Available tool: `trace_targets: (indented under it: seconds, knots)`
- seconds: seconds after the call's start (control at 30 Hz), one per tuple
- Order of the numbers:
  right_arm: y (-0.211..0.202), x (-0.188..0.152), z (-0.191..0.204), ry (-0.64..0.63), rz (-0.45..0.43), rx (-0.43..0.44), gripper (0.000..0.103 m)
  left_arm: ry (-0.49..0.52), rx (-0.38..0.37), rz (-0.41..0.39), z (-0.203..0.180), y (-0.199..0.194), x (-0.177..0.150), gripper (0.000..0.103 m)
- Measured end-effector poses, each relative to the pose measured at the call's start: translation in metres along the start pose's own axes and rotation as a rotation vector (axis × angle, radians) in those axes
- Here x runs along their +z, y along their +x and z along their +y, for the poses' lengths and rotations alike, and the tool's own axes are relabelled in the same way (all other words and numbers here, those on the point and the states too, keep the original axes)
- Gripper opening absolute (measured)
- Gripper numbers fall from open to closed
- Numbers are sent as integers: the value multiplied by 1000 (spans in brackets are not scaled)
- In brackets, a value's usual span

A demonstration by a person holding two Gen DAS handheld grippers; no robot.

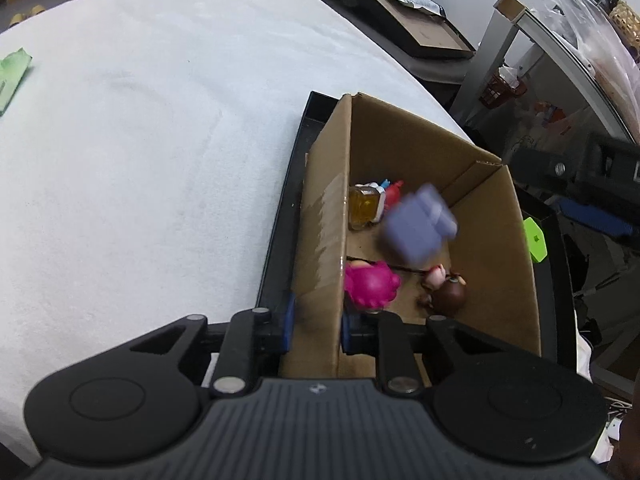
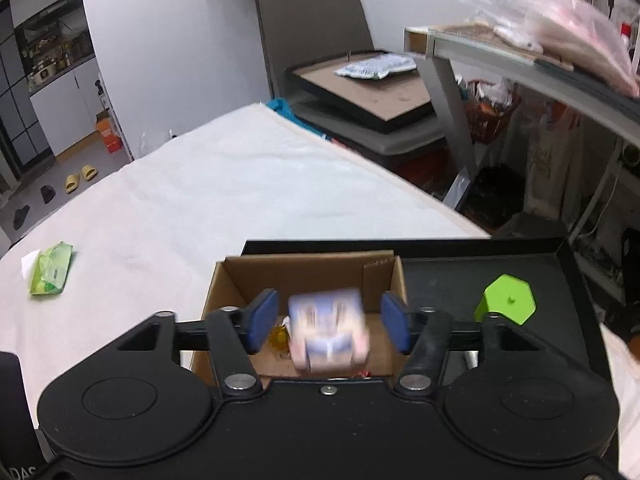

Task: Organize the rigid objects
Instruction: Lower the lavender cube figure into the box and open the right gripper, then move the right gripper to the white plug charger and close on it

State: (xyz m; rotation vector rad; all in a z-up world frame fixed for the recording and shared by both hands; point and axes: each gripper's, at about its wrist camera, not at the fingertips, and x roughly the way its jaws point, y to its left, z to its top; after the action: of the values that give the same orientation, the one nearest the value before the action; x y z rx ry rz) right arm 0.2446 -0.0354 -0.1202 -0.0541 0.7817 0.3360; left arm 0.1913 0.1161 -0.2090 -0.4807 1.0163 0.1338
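Note:
An open cardboard box [image 1: 516,248] stands on a black tray [image 1: 280,224] at the table's right side. My left gripper [image 1: 316,328] is shut on the box's near left wall. In the box lie a yellow bottle [image 1: 363,206], a pink toy [image 1: 370,286] and a brown figure [image 1: 450,294]. A blurred purple-white toy [image 1: 418,226] is in mid-air above the box floor. In the right wrist view my right gripper [image 2: 328,322] is open above the box [image 2: 304,272], and the blurred toy [image 2: 330,330] hangs free between its blue fingers [image 2: 264,314], touching neither.
A green hexagonal block [image 2: 506,300] sits on the black tray [image 2: 440,276] right of the box. A green wipes pack [image 2: 50,268] lies on the white tablecloth [image 2: 200,200] at the left. A chair with a framed board [image 2: 368,92] and a cluttered shelf stand beyond the table's edge.

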Motion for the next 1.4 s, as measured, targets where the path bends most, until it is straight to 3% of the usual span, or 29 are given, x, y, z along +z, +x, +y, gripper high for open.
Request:
trace_targets:
  seconds: [0.5,0.83,1.2,1.4]
  knots:
    - [-5,-9,-30,13,9,-117,69,14,-5,-10,0,-2,0,21]
    - [-17,-18,-86,92,22,-216,72,51,14,-18,-8,-4,-2,21]
    - [3,-48,-127,161,57,-171,72,170,154,-30,-39,-7,-4,25]
    - [21,-59,-141,180,94,-122,72,195,215,-2,-57,-2,-3,39]
